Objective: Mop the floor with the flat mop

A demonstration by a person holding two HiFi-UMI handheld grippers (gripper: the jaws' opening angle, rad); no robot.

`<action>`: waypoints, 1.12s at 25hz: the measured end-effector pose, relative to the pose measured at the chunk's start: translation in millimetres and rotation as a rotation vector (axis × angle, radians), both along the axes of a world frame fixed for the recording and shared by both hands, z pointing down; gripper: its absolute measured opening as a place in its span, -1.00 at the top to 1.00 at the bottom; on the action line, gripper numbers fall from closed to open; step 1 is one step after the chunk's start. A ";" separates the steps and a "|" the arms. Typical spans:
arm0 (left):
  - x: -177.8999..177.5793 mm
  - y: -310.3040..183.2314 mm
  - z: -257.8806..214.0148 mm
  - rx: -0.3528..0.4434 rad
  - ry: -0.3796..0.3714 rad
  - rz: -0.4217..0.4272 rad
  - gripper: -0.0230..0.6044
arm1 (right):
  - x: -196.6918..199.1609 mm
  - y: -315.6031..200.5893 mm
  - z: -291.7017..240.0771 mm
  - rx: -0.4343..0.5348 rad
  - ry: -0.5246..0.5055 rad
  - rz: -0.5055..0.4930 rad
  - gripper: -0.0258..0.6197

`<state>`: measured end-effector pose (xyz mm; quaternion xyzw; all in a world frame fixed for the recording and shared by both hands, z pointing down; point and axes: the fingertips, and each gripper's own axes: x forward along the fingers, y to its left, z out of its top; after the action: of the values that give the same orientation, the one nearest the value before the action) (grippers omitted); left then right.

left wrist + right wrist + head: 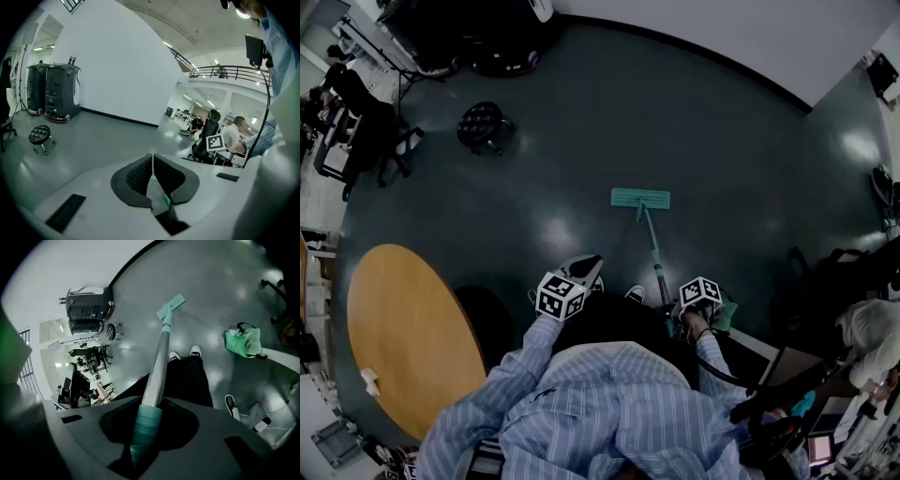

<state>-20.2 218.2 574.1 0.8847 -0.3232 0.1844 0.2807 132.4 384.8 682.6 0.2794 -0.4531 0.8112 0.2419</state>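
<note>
The right tool (146, 420) is clamping the teal ribbed grip of the silver-poled flat mop (650, 234), tilting the pole forward so its teal rectangular head is lying flat on the dark grey glossy floor (741, 141), ahead of the person's shoes (195, 351). The left tool (153, 164) is pointing across the room, jaws pressed together and seemingly empty, though a green speck at their base is unclear. Open floor is running ahead to the white wall (722, 28). The round wooden table (403, 328) and black wheeled stool (481, 125) are hemming the left, a green bag (243, 341) the right.

A dark glossy floor (581, 141) holds a round wooden table (403, 337) and a black stool (481, 125).
</note>
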 end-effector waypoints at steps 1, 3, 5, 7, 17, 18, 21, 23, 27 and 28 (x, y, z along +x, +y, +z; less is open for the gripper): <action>0.4 1.5 0.9 -0.001 -0.001 -0.001 0.88 | 0.7 1.4 0.4 0.000 0.001 -0.001 0.68; 1.1 3.8 1.9 -0.003 -0.004 -0.002 0.88 | 2.1 3.4 0.7 0.002 0.003 -0.004 0.68; 1.4 4.2 1.7 -0.002 -0.007 -0.003 0.88 | 3.1 3.2 0.7 0.005 0.006 -0.008 0.68; 0.8 3.6 1.7 -0.001 -0.009 -0.004 0.88 | 2.2 1.6 0.7 0.008 0.006 -0.011 0.68; 26.2 -4.5 -7.3 0.028 -0.010 -0.004 0.88 | 13.3 -10.1 -0.3 0.013 -0.015 -0.001 0.67; 30.0 -5.2 -8.6 0.033 -0.010 0.001 0.88 | 14.6 -11.4 0.1 0.014 -0.016 -0.003 0.67; 41.1 -10.4 -12.5 0.052 -0.021 0.023 0.88 | 19.6 -19.7 0.9 0.018 -0.027 0.000 0.66; 44.2 -16.5 -15.6 0.068 -0.036 0.037 0.88 | 21.5 -28.1 2.1 0.022 -0.037 0.011 0.66; 38.7 -33.5 -22.0 0.089 -0.043 0.021 0.88 | 22.1 -44.6 5.5 0.028 -0.035 0.009 0.66; 36.1 -40.0 -21.9 0.088 -0.036 0.007 0.88 | 22.4 -50.7 6.5 0.030 -0.030 0.005 0.66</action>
<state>15.9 178.2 552.3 0.8939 -0.3329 0.1869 0.2350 154.8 334.1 689.1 0.2720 -0.4683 0.8089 0.2289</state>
